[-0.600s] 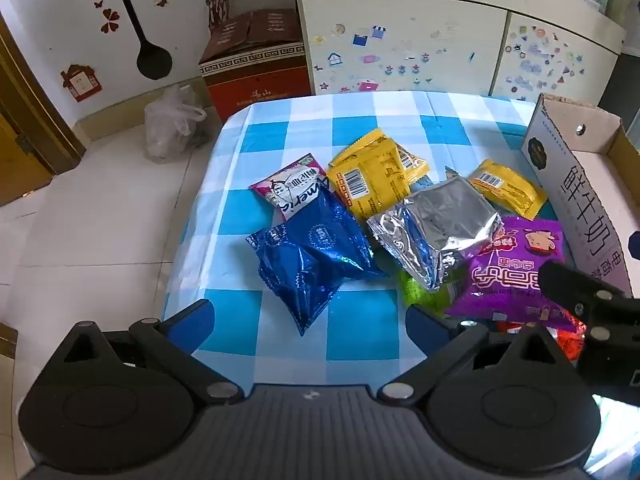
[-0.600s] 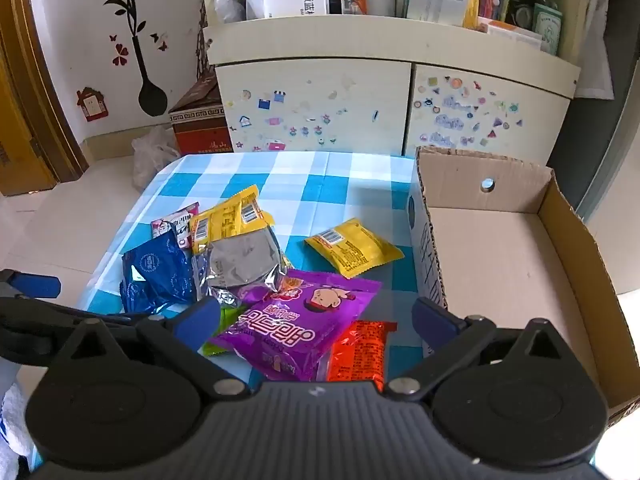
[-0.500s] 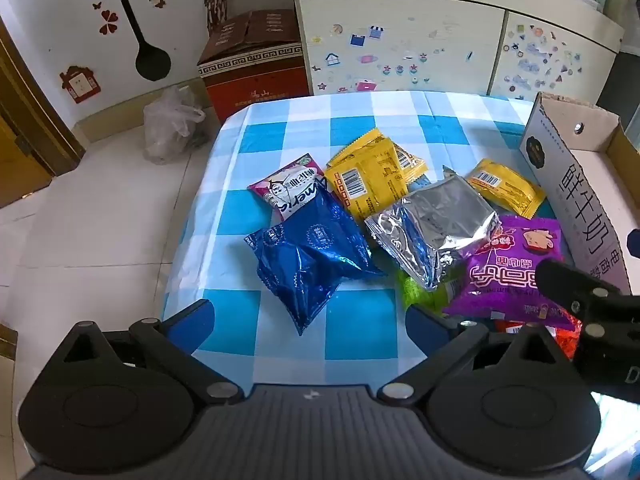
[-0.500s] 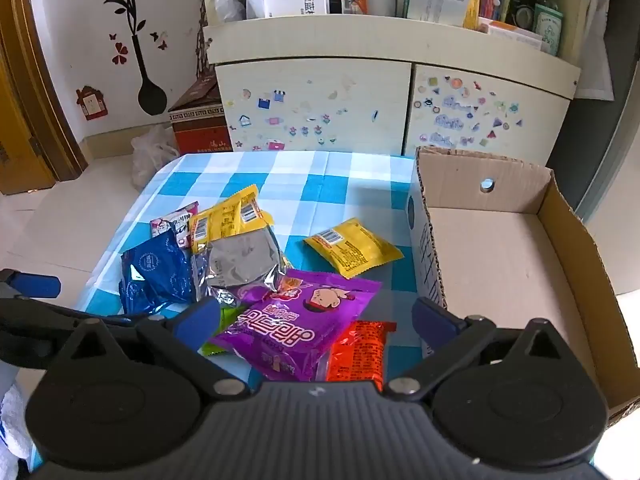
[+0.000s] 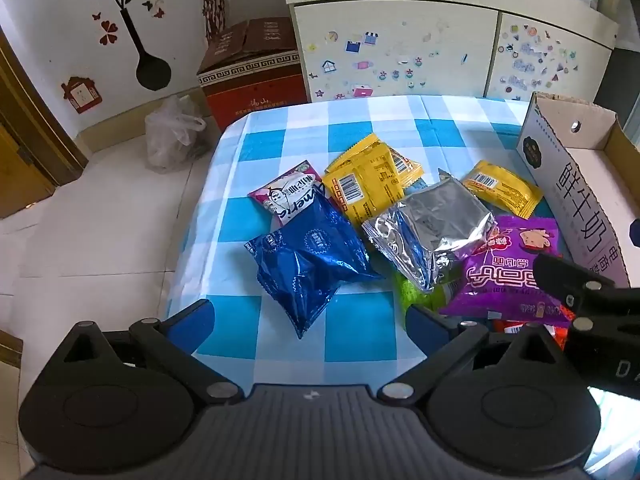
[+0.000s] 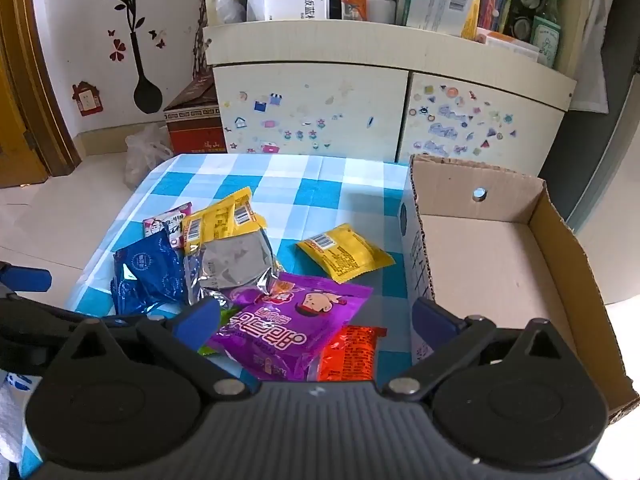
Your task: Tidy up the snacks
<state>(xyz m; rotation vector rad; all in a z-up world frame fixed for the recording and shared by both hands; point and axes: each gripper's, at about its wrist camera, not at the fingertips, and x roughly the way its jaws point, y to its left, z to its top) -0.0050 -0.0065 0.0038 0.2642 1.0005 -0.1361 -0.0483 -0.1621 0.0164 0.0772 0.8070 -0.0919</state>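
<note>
Left gripper: the left gripper (image 5: pixel 308 320) hangs over the near edge of the table, jaws spread wide, nothing between them; its blue fingertips (image 5: pixel 194 322) flank the lower tip of the blue packet.
Right gripper: the right gripper (image 6: pixel 316 320) hangs over the near right part of the table, jaws spread wide and gripping nothing; the purple and orange packets lie below the gap.
Table: the table (image 5: pixel 288 136) wears a blue and white checked cloth; its far half is bare cloth.
Blue packet: the blue foil packet (image 5: pixel 308 260) lies toward the left edge, overlapping the pink and white packet (image 5: pixel 286 196) behind it.
Yellow packets: 2 stacked yellow packets (image 5: pixel 366 180) lie near the table's middle; 1 more yellow packet (image 6: pixel 344 256) lies alone, just beside the box's left wall.
Silver packet: the silver foil packet (image 5: pixel 436 228) lies in the middle of the heap, resting partly on the purple one.
Purple packet: the purple packet (image 6: pixel 288 328) lies at the near edge, covering part of a green packet (image 5: pixel 412 292).
Orange packet: the orange-red packet (image 6: pixel 352 354) lies at the near edge, tucked against the purple packet's right side.
Box: the open cardboard box (image 6: pixel 560 264) sits along the right edge with no snacks inside.
Backdrop: a white cabinet (image 6: pixel 320 112) with stickers stands beyond the far edge.
</note>
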